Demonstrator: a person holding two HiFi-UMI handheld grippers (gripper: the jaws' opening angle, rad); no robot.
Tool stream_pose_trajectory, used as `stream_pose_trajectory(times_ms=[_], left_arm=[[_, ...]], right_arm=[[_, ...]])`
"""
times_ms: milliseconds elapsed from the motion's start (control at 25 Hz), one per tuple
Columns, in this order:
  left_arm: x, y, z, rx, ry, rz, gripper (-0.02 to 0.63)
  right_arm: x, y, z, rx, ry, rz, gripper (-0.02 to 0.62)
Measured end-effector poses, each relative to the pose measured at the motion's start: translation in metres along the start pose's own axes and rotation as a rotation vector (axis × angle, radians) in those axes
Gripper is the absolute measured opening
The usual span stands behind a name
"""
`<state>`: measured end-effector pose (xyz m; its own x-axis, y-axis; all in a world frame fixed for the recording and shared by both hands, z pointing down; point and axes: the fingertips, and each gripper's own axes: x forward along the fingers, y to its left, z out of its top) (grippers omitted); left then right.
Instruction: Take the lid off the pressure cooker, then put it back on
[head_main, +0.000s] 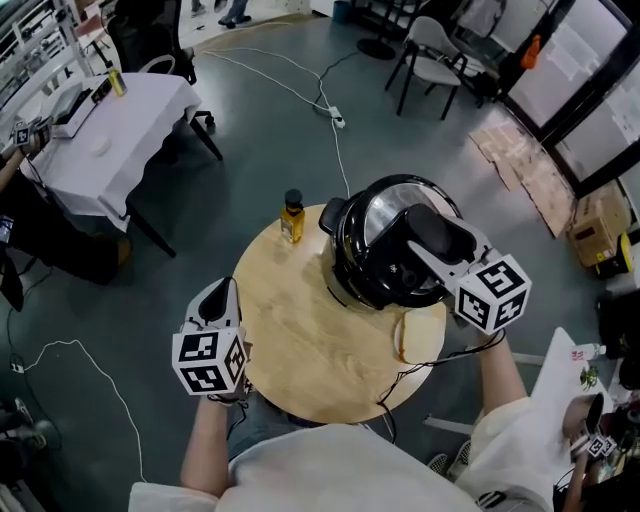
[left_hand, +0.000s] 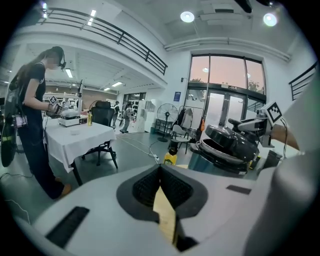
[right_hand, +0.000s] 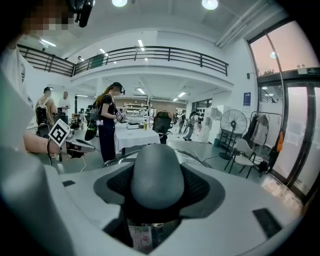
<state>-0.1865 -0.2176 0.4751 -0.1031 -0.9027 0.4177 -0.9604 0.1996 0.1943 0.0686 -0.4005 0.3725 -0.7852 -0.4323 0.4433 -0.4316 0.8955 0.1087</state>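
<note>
In the head view, a pressure cooker (head_main: 350, 272) is seen on the right part of a round wooden surface (head_main: 300, 345), just right of the frame's centre. Its lid (head_main: 385, 212) is seen on top of it, and the lid's black handle (head_main: 440, 232) is grasped by the right claw (head_main: 425, 250), which comes in from the right. The left claw (head_main: 222, 290) is held at the surface's left edge, well apart from the cooker. A yellow bottle (head_main: 292, 217) with a black cap is stood upright on the surface, just left of the cooker. A table with a white cloth (head_main: 110, 130) is seen at the upper left of the frame.

In the left gripper view, the left claw is shown clenched, pad tips met, with nothing grasped; only a sliver of the wooden surface is seen below them. At the right of the frame the lid is seen tilted over the cooker's body, with a dark gap at its left side. A person (left_hand: 30, 100) is seen standing at the far left.

In the right gripper view, the rounded handle is seen clamped between the pads at the centre of the frame, with the lid's steel rim behind it. A standing fan (right_hand: 232, 122) is seen at the right.
</note>
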Motion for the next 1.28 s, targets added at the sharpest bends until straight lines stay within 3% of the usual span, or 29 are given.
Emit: stream_pose_trajectory(times_ms=[1280], left_arm=[[0.024,-0.005,-0.012,0.004,0.052,-0.013,-0.009]], right_arm=[[0.030,-0.006,-0.022,0.054,0.027,0.060,0.282]])
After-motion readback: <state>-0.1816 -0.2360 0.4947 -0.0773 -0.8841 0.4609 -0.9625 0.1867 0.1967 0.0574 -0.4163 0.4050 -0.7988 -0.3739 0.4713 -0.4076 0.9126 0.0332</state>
